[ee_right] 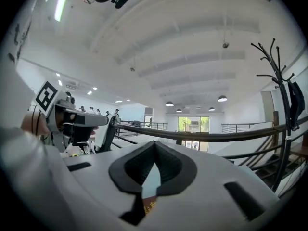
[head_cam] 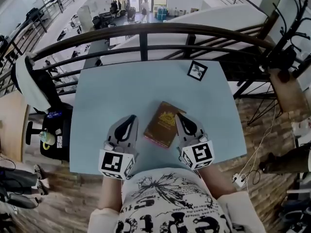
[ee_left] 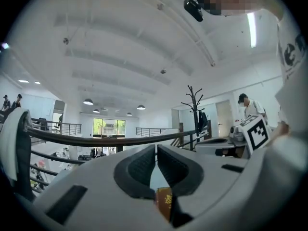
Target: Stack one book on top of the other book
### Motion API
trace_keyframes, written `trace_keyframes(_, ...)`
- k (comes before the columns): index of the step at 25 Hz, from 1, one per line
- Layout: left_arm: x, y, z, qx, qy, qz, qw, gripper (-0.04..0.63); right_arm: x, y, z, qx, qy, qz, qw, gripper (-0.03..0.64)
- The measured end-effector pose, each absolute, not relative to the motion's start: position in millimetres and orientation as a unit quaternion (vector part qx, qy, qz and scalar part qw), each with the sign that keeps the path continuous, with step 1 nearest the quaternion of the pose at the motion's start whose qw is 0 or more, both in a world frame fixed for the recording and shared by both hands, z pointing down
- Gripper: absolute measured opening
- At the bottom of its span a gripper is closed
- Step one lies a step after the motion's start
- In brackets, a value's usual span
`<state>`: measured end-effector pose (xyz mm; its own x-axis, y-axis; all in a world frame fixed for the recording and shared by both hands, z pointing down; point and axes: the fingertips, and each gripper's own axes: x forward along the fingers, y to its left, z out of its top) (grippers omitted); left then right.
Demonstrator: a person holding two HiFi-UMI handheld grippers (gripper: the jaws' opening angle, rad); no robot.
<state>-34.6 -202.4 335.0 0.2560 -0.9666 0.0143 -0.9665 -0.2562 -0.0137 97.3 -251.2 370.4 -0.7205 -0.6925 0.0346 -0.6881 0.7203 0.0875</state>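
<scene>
Item: book [head_cam: 164, 123], brown cover with a gold emblem, lying flat and skewed on the pale blue table [head_cam: 112, 91]. It lies right of centre, nearer the table's near edge than its far edge. Its lower side looks thick; whether a second book lies under it cannot be told.

Flanking it:
- left gripper [head_cam: 130, 117], just beside the book's left edge and apart from it. Its jaws are closed pad to pad with nothing between them.
- right gripper [head_cam: 178, 115], whose tip overlaps the book's right corner in the head view. Its jaws are closed at the tips and it is empty.

Both grippers point out level, over the table.

Open room: bare tabletop to the left and beyond the book.

Far right corner: square black-and-white marker card [head_cam: 197, 70], well apart from the book.

Beyond the far edge: dark curved railing [head_cam: 146, 33].

Off the left edge: office chair [head_cam: 53, 125].
</scene>
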Motion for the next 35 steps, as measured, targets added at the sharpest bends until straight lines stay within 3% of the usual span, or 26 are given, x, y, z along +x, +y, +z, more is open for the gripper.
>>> trace_keyframes(6, -31, -186, 320, -0.78, 0.624, 0.014, 0.035, 0.015, 103, -238, 355, 0.358, -0.933, -0.022, -0.013, -0.008)
trace_keyframes(35, -4, -187, 342, -0.781, 0.623, 0.012, 0.029, 0.016, 123, -227, 365, 0.341, -0.937, -0.07, 0.014, -0.009)
